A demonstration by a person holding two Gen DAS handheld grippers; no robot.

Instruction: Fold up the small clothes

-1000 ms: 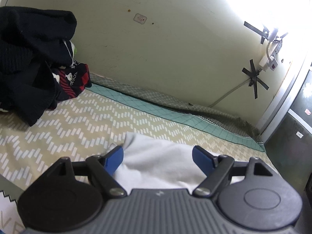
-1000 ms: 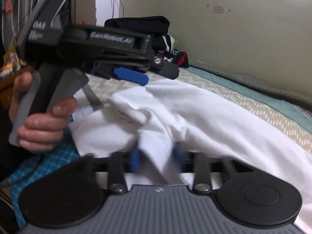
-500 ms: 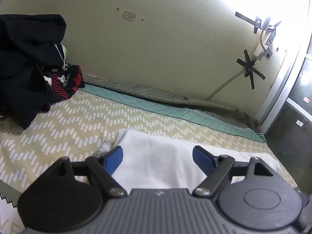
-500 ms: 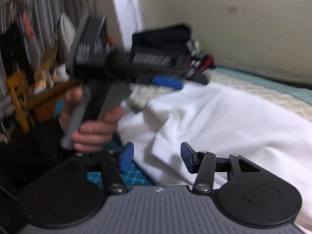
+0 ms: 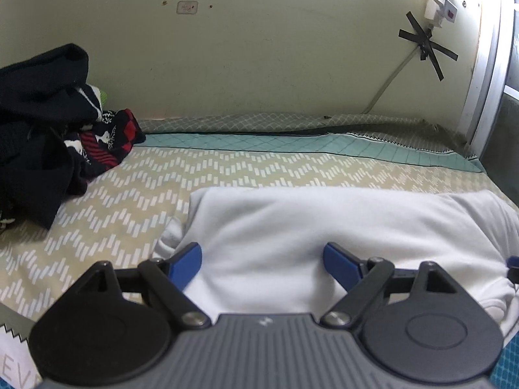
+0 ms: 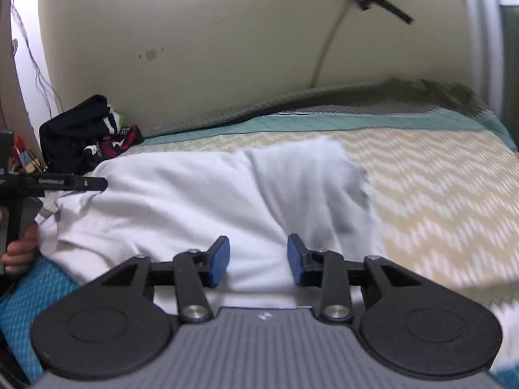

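Left wrist view: left gripper [image 5: 262, 261], blue pads spread wide, empty, above the white cotton garment [image 5: 324, 227] lying on the chevron-patterned bedspread [image 5: 129, 201].

Right wrist view: right gripper [image 6: 258, 261], jaws moderately apart, gripping nothing, over the same garment [image 6: 194, 201].

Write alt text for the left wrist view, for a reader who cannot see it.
The open left gripper hovers over a white garment lying on a chevron-patterned bedspread, its blue fingers spread apart and holding nothing. A pile of dark clothes sits at far left against the wall.
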